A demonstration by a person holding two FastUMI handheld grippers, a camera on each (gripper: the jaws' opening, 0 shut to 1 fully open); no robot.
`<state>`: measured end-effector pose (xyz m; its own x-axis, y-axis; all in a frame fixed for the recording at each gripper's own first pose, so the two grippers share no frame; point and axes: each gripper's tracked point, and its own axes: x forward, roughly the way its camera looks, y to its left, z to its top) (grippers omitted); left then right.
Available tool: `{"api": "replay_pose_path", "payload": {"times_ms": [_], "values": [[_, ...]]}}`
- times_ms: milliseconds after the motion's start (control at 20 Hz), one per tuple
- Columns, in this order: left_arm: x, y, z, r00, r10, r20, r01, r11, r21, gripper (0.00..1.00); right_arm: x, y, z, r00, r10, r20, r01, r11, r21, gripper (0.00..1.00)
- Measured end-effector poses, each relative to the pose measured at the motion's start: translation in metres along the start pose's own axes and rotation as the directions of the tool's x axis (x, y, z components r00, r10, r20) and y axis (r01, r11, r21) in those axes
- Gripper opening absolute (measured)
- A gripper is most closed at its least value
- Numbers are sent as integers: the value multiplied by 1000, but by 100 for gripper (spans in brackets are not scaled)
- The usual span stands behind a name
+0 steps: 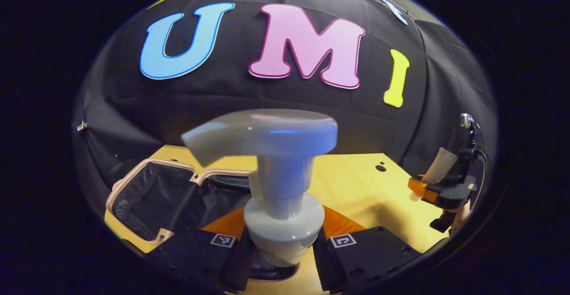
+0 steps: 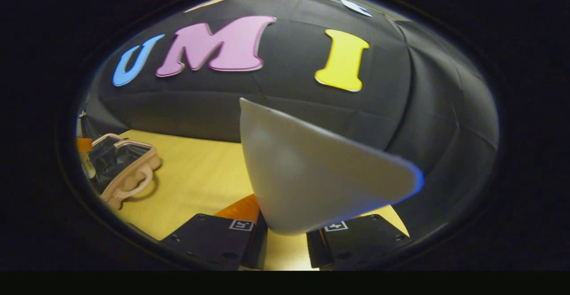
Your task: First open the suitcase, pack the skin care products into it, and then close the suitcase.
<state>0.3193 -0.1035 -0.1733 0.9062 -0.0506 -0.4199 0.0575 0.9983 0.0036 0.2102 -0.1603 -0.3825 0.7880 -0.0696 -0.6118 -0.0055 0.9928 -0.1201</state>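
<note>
Two tools were loaded above the yellow bench. The left tool was closed around the neck of a grey pump bottle, held upright, nozzle pointing toward nine o'clock. The right tool pinched a grey squeeze tube near its lower end, its flat crimped edge uppermost. The pink suitcase lay open on the bench at about ten o'clock of the left tool, black lining showing.
</note>
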Motion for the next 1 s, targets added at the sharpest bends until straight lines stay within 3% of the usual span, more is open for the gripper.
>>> {"api": "replay_pose_path", "payload": {"times_ms": [250,400,650,700,750,850,1000], "values": [[19,72,-39,980,49,-195,-58,997,-44,62,-15,72,48,989,109,96,-109,994,3,36],[39,97,-63,942,83,-326,-81,997,18,62,-18,115,59,975,194,105,-197,980,23,36],[70,111,-102,847,134,-514,-100,991,94,59,-34,166,71,948,295,117,-304,950,72,36],[75,111,-101,834,145,-532,-102,989,109,59,-38,174,70,944,312,112,-322,943,84,35],[86,110,-94,842,147,-519,-92,987,130,59,-41,179,71,941,322,107,-332,939,91,35],[97,106,-95,803,160,-575,-74,983,170,59,-46,186,72,935,339,101,-349,931,107,35],[121,105,-95,776,195,-600,-48,967,252,62,-48,189,71,934,346,90,-355,926,126,35]]}}
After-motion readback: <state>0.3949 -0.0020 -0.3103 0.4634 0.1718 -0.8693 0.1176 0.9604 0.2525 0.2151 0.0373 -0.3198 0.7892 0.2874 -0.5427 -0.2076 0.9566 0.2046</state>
